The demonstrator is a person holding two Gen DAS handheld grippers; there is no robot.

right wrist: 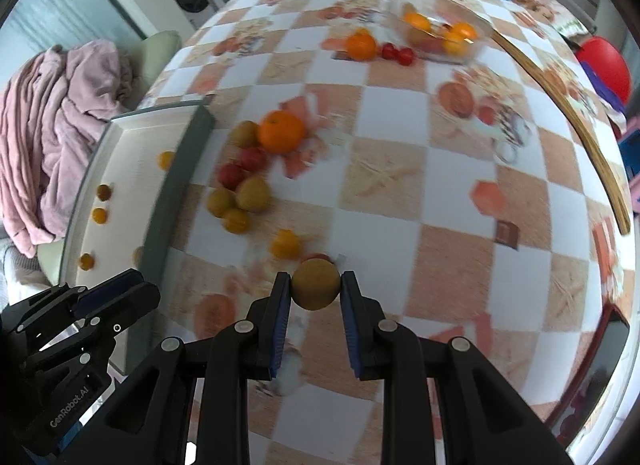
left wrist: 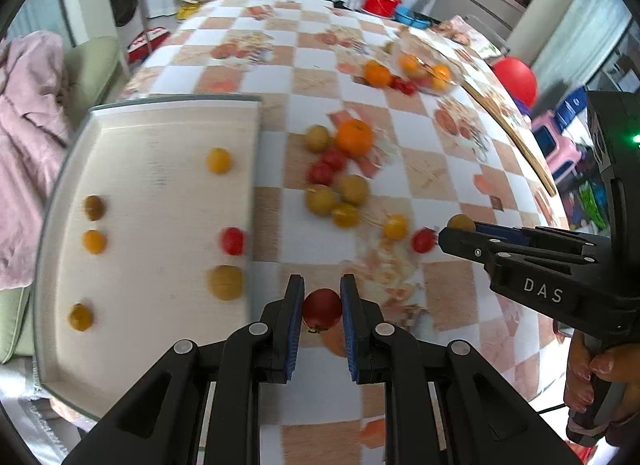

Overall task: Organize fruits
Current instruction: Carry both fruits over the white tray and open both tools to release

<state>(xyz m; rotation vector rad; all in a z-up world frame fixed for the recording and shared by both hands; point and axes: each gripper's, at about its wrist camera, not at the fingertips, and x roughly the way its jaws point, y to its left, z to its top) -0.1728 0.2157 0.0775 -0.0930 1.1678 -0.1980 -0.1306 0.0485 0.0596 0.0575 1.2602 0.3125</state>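
My left gripper point(left wrist: 322, 305) is shut on a red cherry tomato point(left wrist: 321, 308), held above the checkered tablecloth just right of the white tray point(left wrist: 160, 125). My right gripper point(right wrist: 315, 285) is shut on a small olive-green round fruit point(right wrist: 315, 284); it also shows in the left wrist view point(left wrist: 460, 231). The tray holds several small yellow, brown and red fruits, such as a yellow one point(left wrist: 218, 160). A pile of fruits lies on the cloth with a big orange point(left wrist: 354, 137), green fruits point(left wrist: 353, 189) and red tomatoes point(left wrist: 321, 173).
A clear bowl point(right wrist: 440, 35) with oranges stands at the far side, with an orange point(right wrist: 361, 45) and red tomatoes beside it. A wooden strip point(right wrist: 560, 113) runs along the table's right edge. A pink blanket point(left wrist: 24, 137) lies on a chair at the left.
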